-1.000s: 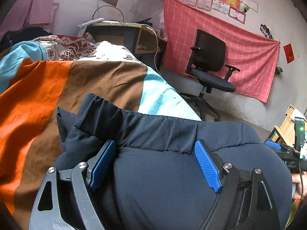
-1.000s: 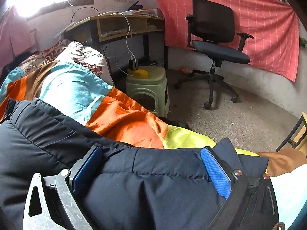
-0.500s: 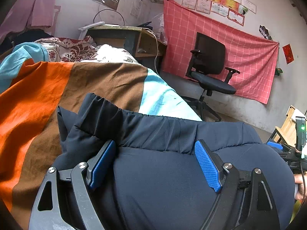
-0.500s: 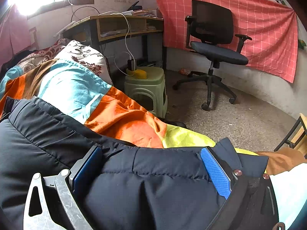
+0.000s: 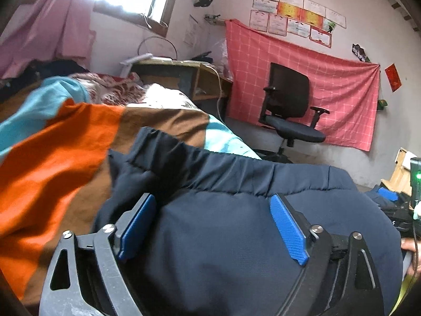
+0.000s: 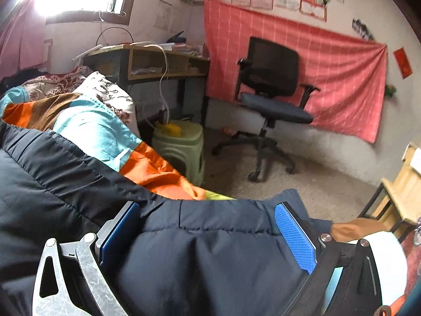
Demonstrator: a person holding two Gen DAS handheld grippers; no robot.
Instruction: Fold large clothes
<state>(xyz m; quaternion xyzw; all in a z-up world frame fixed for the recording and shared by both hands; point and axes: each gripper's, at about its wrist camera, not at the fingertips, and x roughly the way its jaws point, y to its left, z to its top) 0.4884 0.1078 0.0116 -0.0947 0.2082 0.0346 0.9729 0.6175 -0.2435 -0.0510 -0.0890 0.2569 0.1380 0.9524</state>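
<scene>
Striped bedding [image 5: 65, 158] in orange, brown and turquoise covers the bed, and on it lies the dark navy padded jacket [image 5: 236, 250], bunched up and filling the lower half of both wrist views. Against the far wall hangs a red checked cloth [image 6: 329, 60], with a black swivel office chair [image 6: 273, 89] in front of it and a cluttered wooden tabletop [image 6: 158, 58] to its left. A pale green plastic stool [image 6: 181, 147] stands on the floor beside the bed.

Jacket fabric bulges up between the blue pads of the left hand-held gripper [image 5: 210, 226], near the gathered hem; its jaws stand wide apart around the cloth, not pinching it. The right hand-held gripper [image 6: 208, 237] likewise straddles a quilted seam, its jaws spread and the fabric loose between them.
</scene>
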